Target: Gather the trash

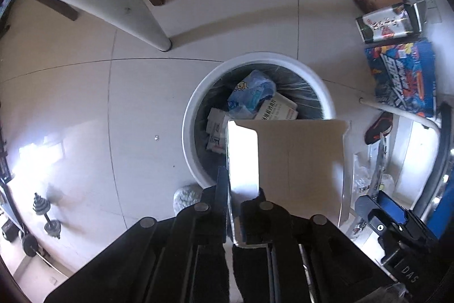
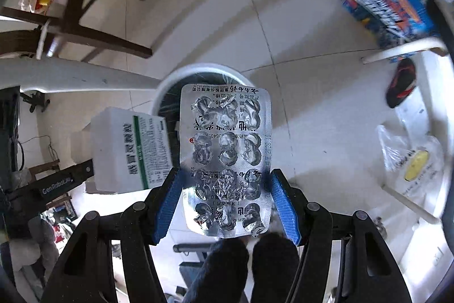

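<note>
Main risk is a miss: the empty blister pack [image 2: 225, 161] is light and flat, so it could flutter off and land on the floor tiles [image 1: 85, 104] rather than in the white bin [image 1: 193, 104]. The medicine box [image 1: 286, 161] sits over the bin's 5 o'clock rim and may clip it. Left gripper [image 1: 244, 198] is clamped on the box's flap, pointing steeply down. Right gripper [image 2: 225, 189] pinches the pack by its edges, bin mouth at 12 o'clock beyond it.
</note>
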Motion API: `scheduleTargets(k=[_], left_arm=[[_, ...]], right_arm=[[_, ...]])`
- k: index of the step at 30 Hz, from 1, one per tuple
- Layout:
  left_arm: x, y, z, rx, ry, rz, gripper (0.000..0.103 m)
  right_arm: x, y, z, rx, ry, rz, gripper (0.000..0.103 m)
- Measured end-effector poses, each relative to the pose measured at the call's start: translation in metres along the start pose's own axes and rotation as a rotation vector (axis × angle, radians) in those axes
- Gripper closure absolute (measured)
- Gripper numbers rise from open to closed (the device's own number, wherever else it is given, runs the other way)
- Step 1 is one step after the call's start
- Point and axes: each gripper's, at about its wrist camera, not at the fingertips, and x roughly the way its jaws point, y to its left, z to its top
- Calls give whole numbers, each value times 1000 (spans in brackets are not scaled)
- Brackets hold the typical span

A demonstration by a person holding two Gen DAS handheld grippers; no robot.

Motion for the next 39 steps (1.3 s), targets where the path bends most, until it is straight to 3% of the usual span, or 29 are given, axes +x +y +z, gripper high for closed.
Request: scheduleTargets(k=[2, 4, 5, 6, 7, 8, 12, 16, 20, 24, 29, 39], left_arm=[[11, 3, 4, 12, 11, 11, 96], [16, 9, 5, 14, 7, 10, 85], [17, 13, 5, 12, 3, 11, 62], [17, 15, 4, 11, -3, 11, 25], [17, 16, 3, 8, -10, 5, 11], [16, 17, 1, 9, -12, -1, 1], [14, 19, -3, 5, -25, 20, 1], [0, 18, -12, 19, -92, 68, 1], [-29, 15, -28, 26, -173, 99, 1], [-66, 13, -50, 29, -202, 104, 1], [-138, 8, -85, 23, -224, 96, 1], [-328, -16, -161, 43, -302, 46, 1]], right_arm=[[23, 0, 5, -8, 10, -3, 37], [44, -1, 9, -20, 32, 5, 34], [52, -2, 10, -20, 40, 13, 28], [59, -1, 10, -22, 49, 23, 10], [63, 0, 9, -26, 55, 25, 1], [66, 0, 8, -31, 57, 23, 1], [62, 2, 4, -42, 43, -15, 0], [49, -2, -3, -47, -3, -94, 0], [32, -1, -8, -66, -36, -169, 0], [4, 3, -18, -77, -50, -193, 0], [-67, 14, -37, -75, -85, -203, 0], [-287, 55, -96, -91, -151, -159, 0]])
